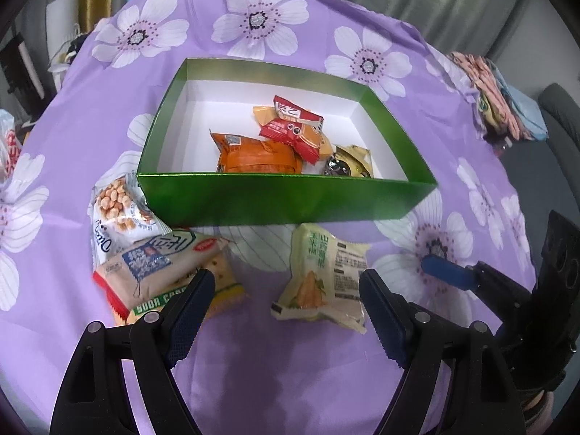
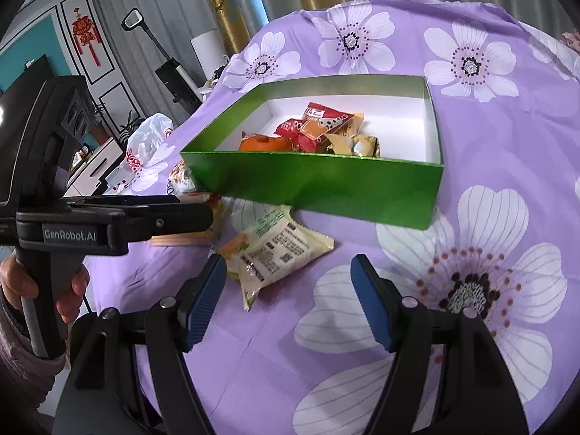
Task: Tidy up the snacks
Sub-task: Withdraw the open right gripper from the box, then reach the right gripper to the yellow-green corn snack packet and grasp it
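Here, take the green box [image 1: 286,195] as your landmark on the purple flowered cloth [image 1: 253,380]. Off its near-left corner lies the peanut packet [image 1: 121,210], touching the box wall, and just nearer to you the blue-and-white snack bag [image 1: 156,264] rests partly on it, over a yellow soda cracker pack [image 1: 221,286]. Your left gripper [image 1: 286,282] hangs on the near side of the box with its jaws spread wide and nothing between the pads; one finger [image 1: 192,308] overlaps the cracker pack, though contact is hard to judge. Before the box's near wall, about mid-length, lies the corn snack packet [image 2: 279,250]. Your right gripper [image 2: 290,268] stands open and empty near it. Inside the box sit an orange packet [image 1: 253,156], a red packet [image 1: 293,127] and a gold packet [image 1: 351,159].
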Demonstrator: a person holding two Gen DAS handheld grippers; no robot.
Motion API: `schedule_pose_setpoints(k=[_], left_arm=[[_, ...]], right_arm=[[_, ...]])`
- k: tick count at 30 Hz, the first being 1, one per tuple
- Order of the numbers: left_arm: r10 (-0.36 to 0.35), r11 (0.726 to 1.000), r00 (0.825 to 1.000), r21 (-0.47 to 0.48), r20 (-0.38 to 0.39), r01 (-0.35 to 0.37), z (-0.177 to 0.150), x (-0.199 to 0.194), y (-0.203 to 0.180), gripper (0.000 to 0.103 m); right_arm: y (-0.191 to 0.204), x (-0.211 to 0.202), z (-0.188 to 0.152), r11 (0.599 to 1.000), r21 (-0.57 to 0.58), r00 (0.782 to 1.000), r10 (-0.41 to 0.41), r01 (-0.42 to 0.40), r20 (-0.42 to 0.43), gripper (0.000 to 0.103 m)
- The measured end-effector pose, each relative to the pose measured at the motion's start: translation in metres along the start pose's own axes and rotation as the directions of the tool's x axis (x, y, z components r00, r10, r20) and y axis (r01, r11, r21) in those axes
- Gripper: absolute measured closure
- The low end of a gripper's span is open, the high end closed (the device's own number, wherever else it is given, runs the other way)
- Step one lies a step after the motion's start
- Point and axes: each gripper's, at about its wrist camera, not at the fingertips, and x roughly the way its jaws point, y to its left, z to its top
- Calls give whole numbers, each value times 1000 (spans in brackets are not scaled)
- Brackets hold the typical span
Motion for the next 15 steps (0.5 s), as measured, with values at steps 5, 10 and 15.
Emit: schedule_pose_setpoints(k=[5,10,15], left_arm=[[17,1000,1000,13,-1,-17,-8,-5,-6,21],[45,999,999,26,-4,-45,-16,-6,-9,21],[55,997,998,54,-14,-54,-24,-7,-17,21]], right_arm=[[5,-4,-4,1000,-8,1000,-3,3,1,31],[11,-6,-8,1000,-21,1000,3,-3,-2,30],[16,-8,-14,999,-36,1000,4,-5,-6,29]])
